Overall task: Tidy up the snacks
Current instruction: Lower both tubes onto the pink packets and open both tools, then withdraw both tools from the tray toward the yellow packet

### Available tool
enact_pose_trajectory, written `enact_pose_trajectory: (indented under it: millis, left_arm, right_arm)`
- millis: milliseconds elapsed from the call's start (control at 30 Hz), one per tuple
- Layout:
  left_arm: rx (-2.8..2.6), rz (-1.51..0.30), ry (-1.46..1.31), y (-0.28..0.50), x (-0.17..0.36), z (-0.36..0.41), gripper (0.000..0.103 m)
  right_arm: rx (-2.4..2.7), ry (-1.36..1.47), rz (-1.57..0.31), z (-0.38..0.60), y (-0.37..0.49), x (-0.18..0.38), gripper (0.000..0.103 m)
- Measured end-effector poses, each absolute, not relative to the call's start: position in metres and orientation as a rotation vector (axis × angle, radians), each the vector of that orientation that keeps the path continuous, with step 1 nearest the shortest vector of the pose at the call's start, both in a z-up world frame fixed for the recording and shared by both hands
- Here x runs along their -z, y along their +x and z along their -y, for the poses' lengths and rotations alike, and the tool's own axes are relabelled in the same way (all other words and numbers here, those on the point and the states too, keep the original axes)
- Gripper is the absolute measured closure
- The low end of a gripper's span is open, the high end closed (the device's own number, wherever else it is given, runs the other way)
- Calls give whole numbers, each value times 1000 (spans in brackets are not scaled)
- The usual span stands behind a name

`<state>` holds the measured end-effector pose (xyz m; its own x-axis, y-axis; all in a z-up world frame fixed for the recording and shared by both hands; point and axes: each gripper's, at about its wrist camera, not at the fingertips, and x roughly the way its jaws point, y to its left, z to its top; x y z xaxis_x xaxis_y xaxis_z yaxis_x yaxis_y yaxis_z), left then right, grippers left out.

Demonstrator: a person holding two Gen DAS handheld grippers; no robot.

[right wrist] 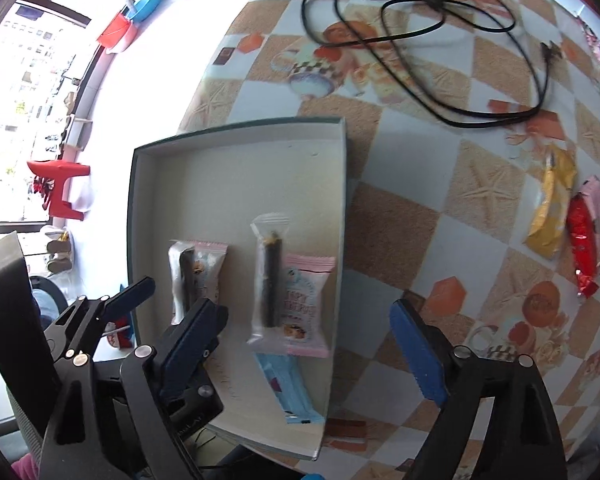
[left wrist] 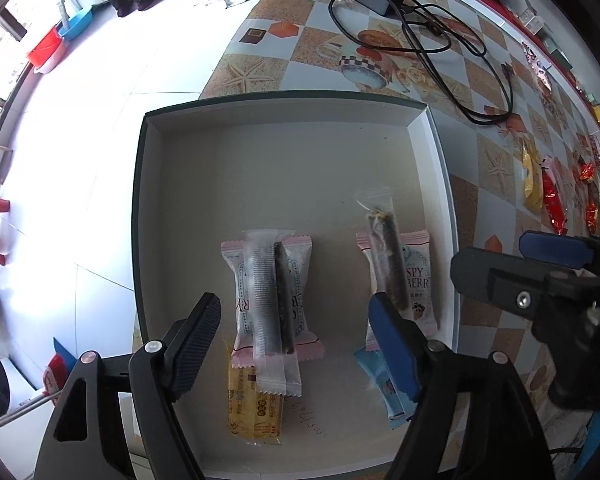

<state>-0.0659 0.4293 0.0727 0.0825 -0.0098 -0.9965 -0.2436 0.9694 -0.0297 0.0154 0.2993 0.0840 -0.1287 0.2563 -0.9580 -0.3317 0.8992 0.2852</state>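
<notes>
A shallow box [left wrist: 428, 160] [right wrist: 340, 184] with a dark rim lies on the table. It holds two stacks of snacks. The left stack is a clear dark stick [left wrist: 268, 300] on a pink packet [left wrist: 296, 292] and a yellow bar [left wrist: 256, 408]. The right stack is a clear dark stick [left wrist: 386, 252] [right wrist: 270, 280] on a pink packet [left wrist: 420, 280] [right wrist: 308, 300], with a blue packet [left wrist: 384, 384] [right wrist: 288, 392] below. My left gripper [left wrist: 296, 344] is open and empty above the left stack. My right gripper [right wrist: 312, 336] [left wrist: 520, 256] is open and empty over the box's right edge.
Loose snacks lie on the patterned tablecloth to the right: a yellow packet [right wrist: 552, 208] [left wrist: 532, 180] and a red one [right wrist: 582, 240] [left wrist: 552, 200]. A black cable [left wrist: 440, 40] [right wrist: 420, 32] and charger lie at the far side. A red stool [right wrist: 64, 184] stands on the floor at left.
</notes>
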Motion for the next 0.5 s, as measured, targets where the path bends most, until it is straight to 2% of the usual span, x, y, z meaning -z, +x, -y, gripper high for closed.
enact_pose_trajectory:
  millis: [33, 100, 500]
  left_arm:
    - [-173, -1481, -202, -64, -74, -426, 24]
    - [-160, -1478, -189, -61, -78, -418, 24]
    - [-57, -1467, -120, -38, -89, -355, 23]
  right_arm:
    - [-491, -61, -1621, -294, 16, -85, 11]
    - [-451, -53, -1605, -280, 20, -84, 0]
    - [-200, 60, -1665, -163, 34, -55, 0]
